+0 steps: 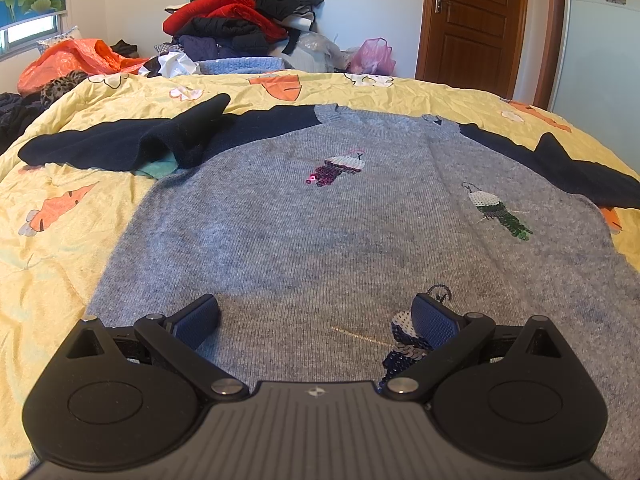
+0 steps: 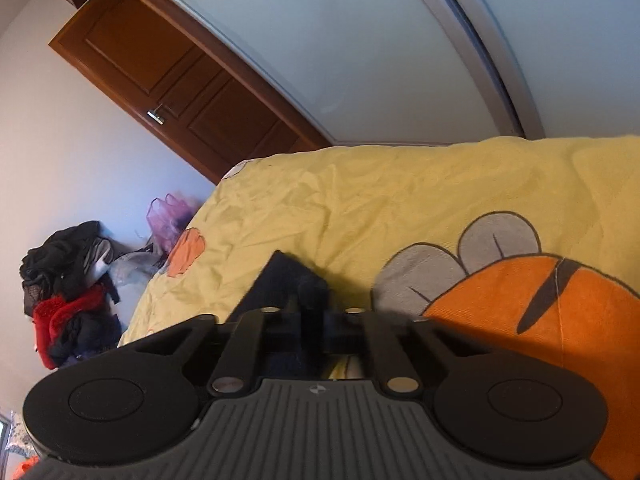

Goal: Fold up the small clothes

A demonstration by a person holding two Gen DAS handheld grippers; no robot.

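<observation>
Where left view lacks it, pinched sleeve [image 2: 294,280].

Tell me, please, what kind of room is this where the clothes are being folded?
Most likely a bedroom in a home. A grey sweater lies spread on a bed under a yellow quilt, a pile of clothes is heaped behind the bed, and a wooden door stands in the far wall.
</observation>
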